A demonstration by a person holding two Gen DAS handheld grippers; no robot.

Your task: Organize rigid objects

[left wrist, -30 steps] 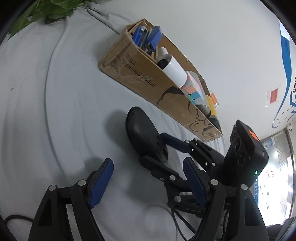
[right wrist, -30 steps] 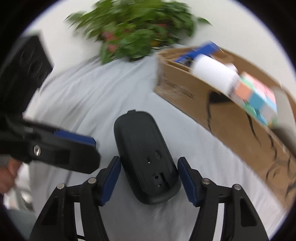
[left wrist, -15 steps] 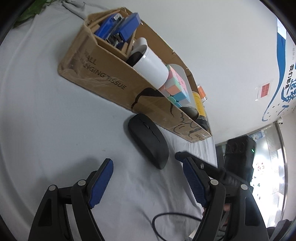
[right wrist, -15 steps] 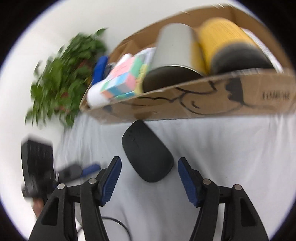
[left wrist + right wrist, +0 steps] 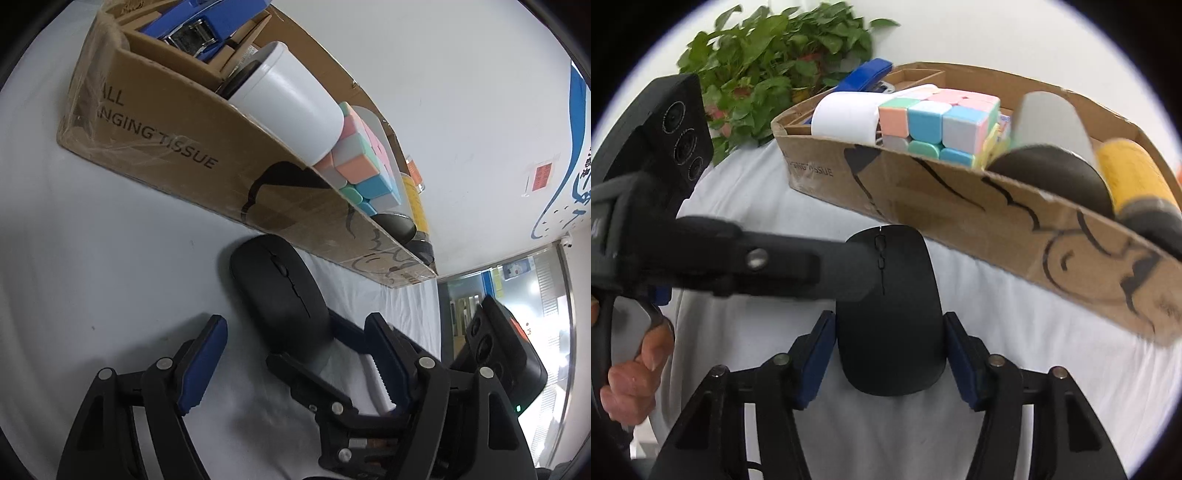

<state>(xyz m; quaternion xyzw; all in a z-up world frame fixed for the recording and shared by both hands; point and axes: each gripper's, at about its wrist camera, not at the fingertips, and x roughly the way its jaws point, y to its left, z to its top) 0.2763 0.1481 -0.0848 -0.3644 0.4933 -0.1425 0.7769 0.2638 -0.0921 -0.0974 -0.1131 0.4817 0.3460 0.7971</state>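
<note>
A black computer mouse (image 5: pixel 890 314) lies on the white cloth, its front end close to the long cardboard box (image 5: pixel 960 206). My right gripper (image 5: pixel 888 354) has its blue pads on both sides of the mouse's rear, touching or nearly touching it. In the left wrist view the mouse (image 5: pixel 284 295) sits ahead of my left gripper (image 5: pixel 295 343), which is open and empty. The box (image 5: pixel 177 147) holds a blue stapler (image 5: pixel 207 18), a white cup (image 5: pixel 288 107), a pastel cube (image 5: pixel 362 170) and cans.
A leafy green plant (image 5: pixel 768 66) stands behind the box's far end. The left gripper's arm (image 5: pixel 738 266) crosses in front of the mouse in the right wrist view. A white wall with a blue graphic (image 5: pixel 561 147) rises behind the box.
The right gripper has come back around the mouse, with its pads now at the mouse's sides. The left gripper has moved closer to the mouse and the box.
</note>
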